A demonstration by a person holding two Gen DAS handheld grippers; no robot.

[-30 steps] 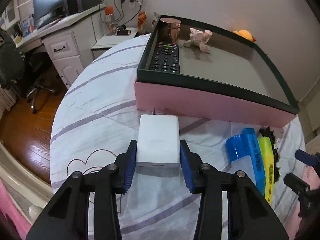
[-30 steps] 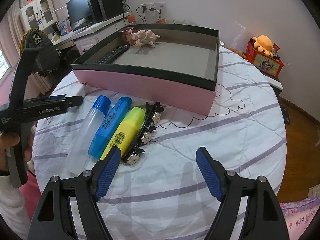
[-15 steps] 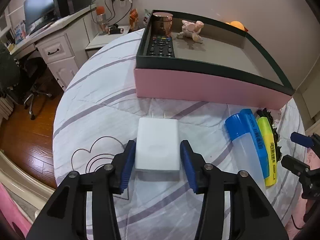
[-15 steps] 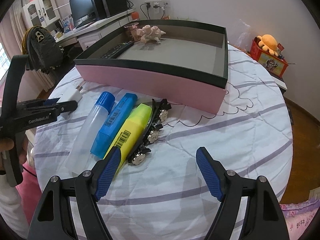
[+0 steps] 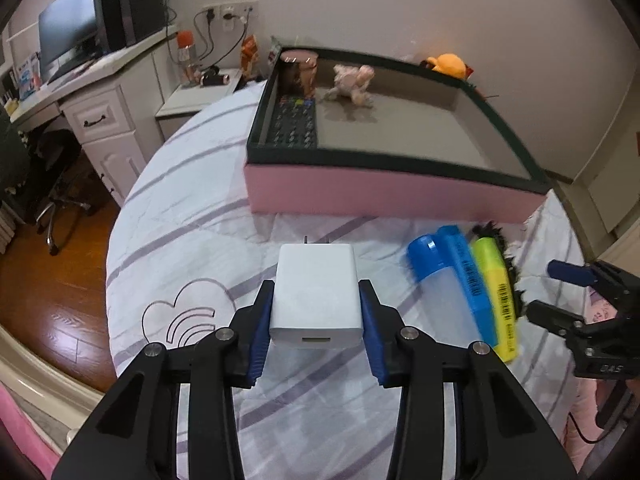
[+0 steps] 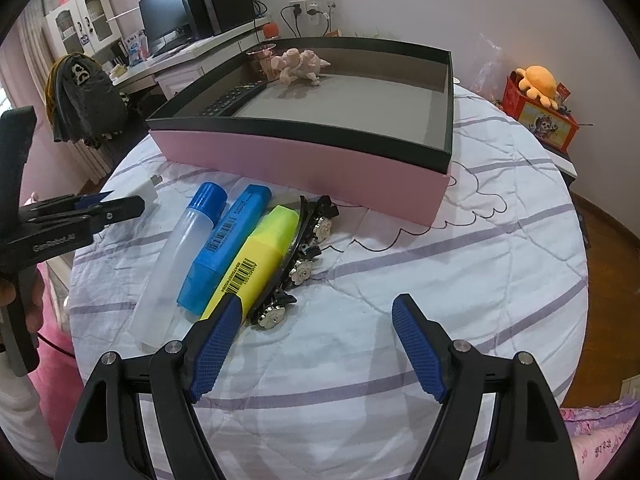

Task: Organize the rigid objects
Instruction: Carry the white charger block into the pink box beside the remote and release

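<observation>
My left gripper [image 5: 316, 298] is shut on a white charger block [image 5: 316, 294] and holds it over the bedspread, in front of the pink box [image 5: 380, 192]. The box holds a black remote [image 5: 294, 126], a copper cup [image 5: 298, 70] and a pink figurine [image 5: 352, 82]. My right gripper [image 6: 318, 320] is open and empty, low over the cloth beside a clear bottle with a blue cap [image 6: 180, 252], a blue highlighter [image 6: 226, 248], a yellow highlighter [image 6: 258, 256] and a black hair clip with silver flowers [image 6: 298, 260]. The charger [image 6: 146, 192] also shows in the right wrist view.
The round table carries a white cloth with purple stripes [image 6: 400, 280]. A white desk with a monitor [image 5: 72, 52] and a chair stand at the left. An orange plush on a red box [image 6: 536, 100] stands at the right. Wooden floor lies below the table edge.
My left gripper has drawn back from the pink box and risen with the charger in it. My right gripper has moved a little closer to the yellow highlighter and hair clip.
</observation>
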